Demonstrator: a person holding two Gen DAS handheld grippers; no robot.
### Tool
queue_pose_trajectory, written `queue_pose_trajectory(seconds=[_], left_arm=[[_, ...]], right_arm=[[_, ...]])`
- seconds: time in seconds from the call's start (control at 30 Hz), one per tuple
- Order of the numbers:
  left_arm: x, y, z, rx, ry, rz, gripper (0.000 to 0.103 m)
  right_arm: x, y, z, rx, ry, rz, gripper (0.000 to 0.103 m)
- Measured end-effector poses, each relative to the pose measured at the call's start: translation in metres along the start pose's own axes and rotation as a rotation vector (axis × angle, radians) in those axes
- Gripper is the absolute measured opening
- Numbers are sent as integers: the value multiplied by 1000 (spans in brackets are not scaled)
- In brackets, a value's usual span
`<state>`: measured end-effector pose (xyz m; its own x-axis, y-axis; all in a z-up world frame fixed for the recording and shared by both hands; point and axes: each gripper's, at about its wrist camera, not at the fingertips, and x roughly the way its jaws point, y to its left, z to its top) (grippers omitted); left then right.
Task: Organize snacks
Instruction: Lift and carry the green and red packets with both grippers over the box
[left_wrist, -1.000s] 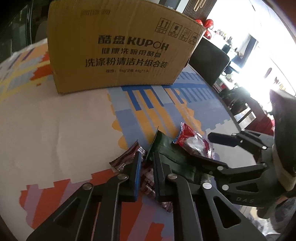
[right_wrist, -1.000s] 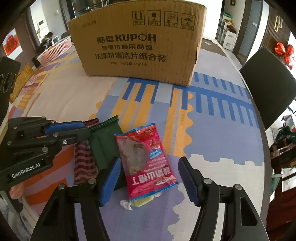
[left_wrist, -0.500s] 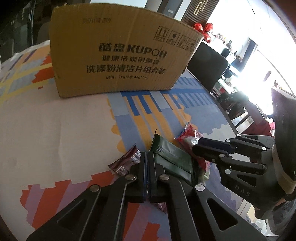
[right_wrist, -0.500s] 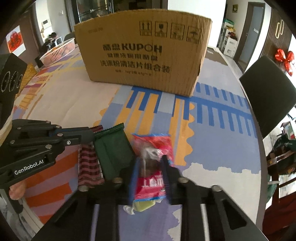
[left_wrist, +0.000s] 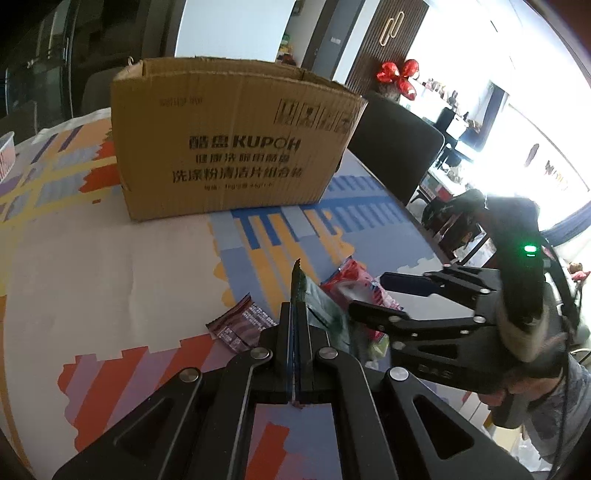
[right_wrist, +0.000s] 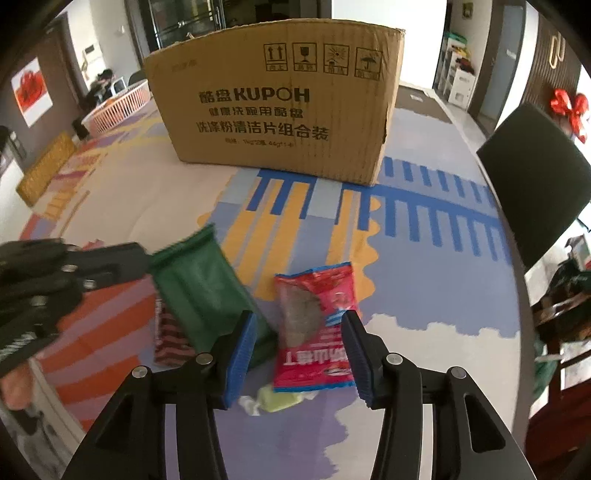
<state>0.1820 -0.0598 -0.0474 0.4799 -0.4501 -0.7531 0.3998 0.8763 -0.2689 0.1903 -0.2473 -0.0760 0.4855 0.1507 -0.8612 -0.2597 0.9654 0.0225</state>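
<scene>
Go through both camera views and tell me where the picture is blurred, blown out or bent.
Left wrist view: the window at right is blown out to white, the print on the cardboard box is soft, and straight edges bow toward the dark round rim. Right wrist view: evenly lit, box print sharp, but the green packet and the left gripper holding it are smeared by motion.

Left tongs: jaws pressed together, clamped on the edge of a green packet, pointing steeply down. Right tongs: jaws have just been opening, pads apart and straddling a red packet without pressing it, also angled down. A hand grips the right handle.
</scene>
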Motion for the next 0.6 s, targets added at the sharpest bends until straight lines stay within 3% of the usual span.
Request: queue_pose_trajectory(seconds=[0.53, 0.6], left_arm=[[-10, -9, 8, 10, -28, 21, 2], [-12, -10, 9, 12, -34, 24, 2]], right_arm=[[26, -11, 13, 17, 41, -28, 48], [27, -12, 13, 20, 37, -32, 42]])
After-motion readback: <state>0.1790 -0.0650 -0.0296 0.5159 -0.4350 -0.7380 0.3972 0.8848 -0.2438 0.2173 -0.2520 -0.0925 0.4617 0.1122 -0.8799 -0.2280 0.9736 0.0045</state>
